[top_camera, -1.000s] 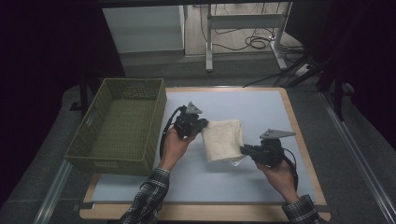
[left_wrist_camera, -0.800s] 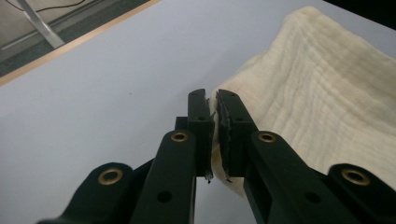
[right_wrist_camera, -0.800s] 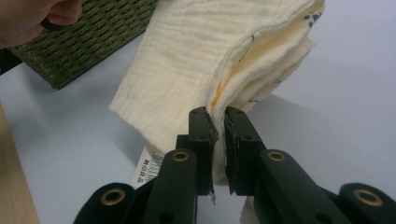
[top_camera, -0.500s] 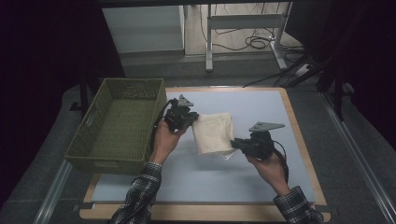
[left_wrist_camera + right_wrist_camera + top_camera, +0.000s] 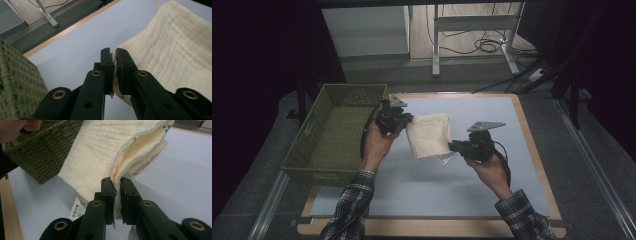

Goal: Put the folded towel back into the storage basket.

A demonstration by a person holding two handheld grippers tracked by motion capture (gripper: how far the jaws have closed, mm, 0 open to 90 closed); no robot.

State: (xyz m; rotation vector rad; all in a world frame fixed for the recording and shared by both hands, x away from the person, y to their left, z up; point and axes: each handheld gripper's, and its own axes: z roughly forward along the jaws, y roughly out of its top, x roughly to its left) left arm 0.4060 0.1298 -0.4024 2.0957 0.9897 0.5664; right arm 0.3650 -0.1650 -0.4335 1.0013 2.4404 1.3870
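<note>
Holding: a folded cream cloth [image 5: 428, 135] hangs between two hand-held grippers, lifted off the blue desk [image 5: 492, 185].
Right hand-held gripper [image 5: 453, 146]: nearest to the person, jaws nearly closed on the cloth's lower right corner; in the right gripper view [image 5: 116, 185] the folded layers run up out of the pinch and a white tag [image 5: 78, 208] dangles beside it.
Left hand-held gripper [image 5: 407, 119]: jaws likewise pinched narrow on the cloth's upper left edge, seen close in the left gripper view [image 5: 113, 58].
Cloth's long axis: slanting from the right grip, near, up to the left grip, farther off; it looks to sag slightly between them, though the high view is dim.
Basket [image 5: 337, 135]: green woven, open-topped, standing on the desk's left side, just left of the left hand-held gripper.
Key relation: the basket lies left of the cloth, and the left hand [image 5: 379, 142] is much the nearer, almost at the basket's right rim.
Room: the cloth's bottom edge must pass over that rim; the basket's inside looks bare.
Far edge: desk's wooden border [image 5: 452, 95], then floor and cables beyond.
</note>
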